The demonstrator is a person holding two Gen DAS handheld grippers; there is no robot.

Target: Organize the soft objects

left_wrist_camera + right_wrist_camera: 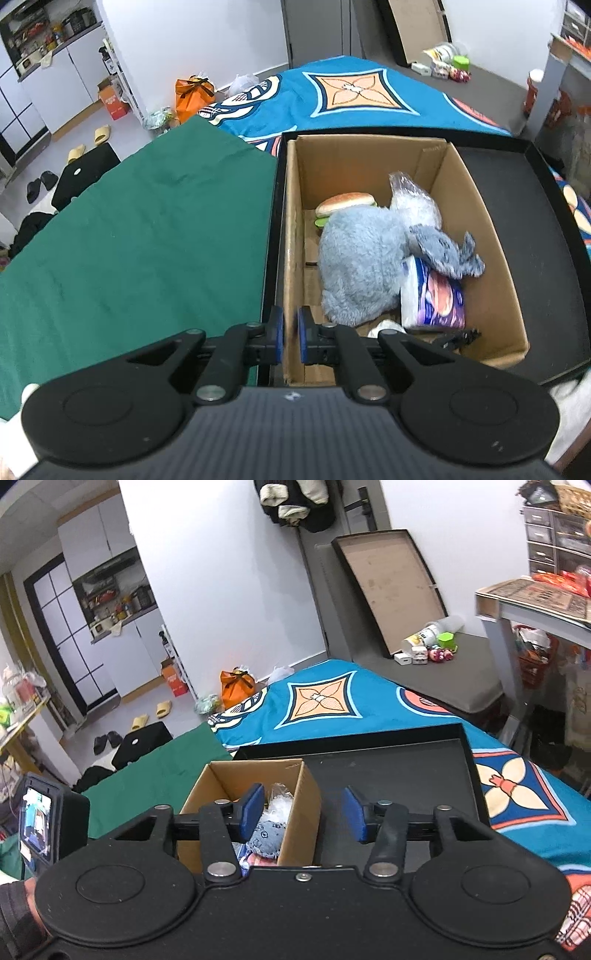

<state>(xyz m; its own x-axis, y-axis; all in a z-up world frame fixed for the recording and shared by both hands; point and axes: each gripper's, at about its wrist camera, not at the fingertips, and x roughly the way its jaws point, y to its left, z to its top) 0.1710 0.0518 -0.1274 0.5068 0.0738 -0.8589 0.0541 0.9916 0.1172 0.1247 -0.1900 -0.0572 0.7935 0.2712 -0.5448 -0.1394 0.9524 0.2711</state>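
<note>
1. Plush toy [360, 258]: in cardboard box [476, 206], beside toy burger [345, 204], tissue pack [432, 295]. Soft, light, compressible.
2. Grip at body, not limp limb.
3. Left gripper [290, 334]: clamped on box wall.
4. Right gripper [301, 818]: parted, empty.

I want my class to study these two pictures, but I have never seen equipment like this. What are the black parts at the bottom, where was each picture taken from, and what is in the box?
No robot here: a person carries a hand-held gripper in each hand, with a camera on each looking along its two blue-padded fingers. The left hand-held gripper is shut, pinching the near wall of the cardboard box. The right hand-held gripper is open and holds nothing. The box sits in a black tray on a bed, beside a green cloth. Inside lie a grey plush toy, a toy burger, a tissue pack and a clear bag.
</note>
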